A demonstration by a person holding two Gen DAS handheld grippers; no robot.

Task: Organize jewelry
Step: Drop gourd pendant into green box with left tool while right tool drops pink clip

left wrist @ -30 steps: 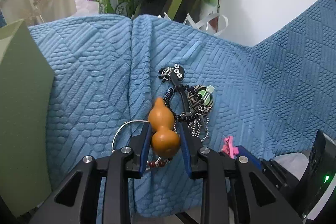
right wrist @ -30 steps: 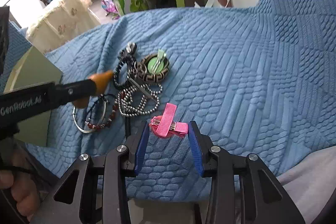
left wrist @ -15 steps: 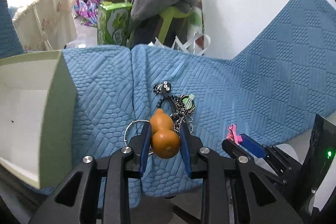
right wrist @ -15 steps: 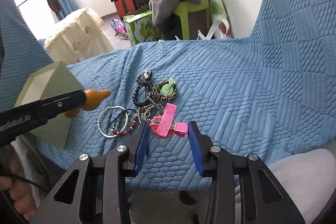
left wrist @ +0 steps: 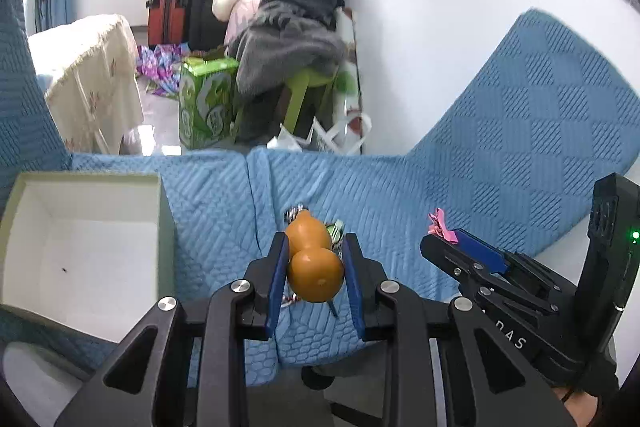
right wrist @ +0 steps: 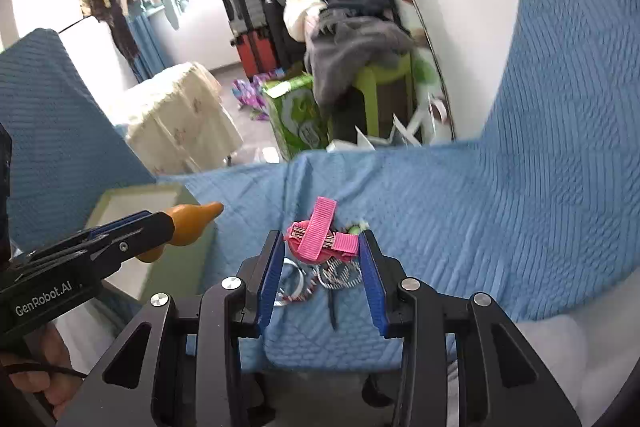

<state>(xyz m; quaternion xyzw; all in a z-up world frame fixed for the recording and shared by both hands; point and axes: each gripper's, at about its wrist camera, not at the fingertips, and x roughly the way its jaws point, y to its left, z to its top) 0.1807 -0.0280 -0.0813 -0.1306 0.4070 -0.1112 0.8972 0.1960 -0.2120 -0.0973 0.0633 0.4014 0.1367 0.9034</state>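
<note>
1. Left wrist view: our left gripper (left wrist: pixel 314 269) is clamped on the orange gourd pendant (left wrist: pixel 315 265), held above the blue quilted sofa (left wrist: pixel 500 163). The open white box (left wrist: pixel 90 255) sits at nine o'clock, and our right gripper (left wrist: pixel 442 239) at three o'clock.
2. Right wrist view: our right gripper (right wrist: pixel 322 259) pinches the pink hair clip (right wrist: pixel 320 235). The remaining jewelry pile (right wrist: pixel 320 277) lies below on the sofa; the gourd shows at nine o'clock.

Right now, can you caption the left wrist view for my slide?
Left gripper holds an orange gourd above the blue sofa, beside an open box.
</note>
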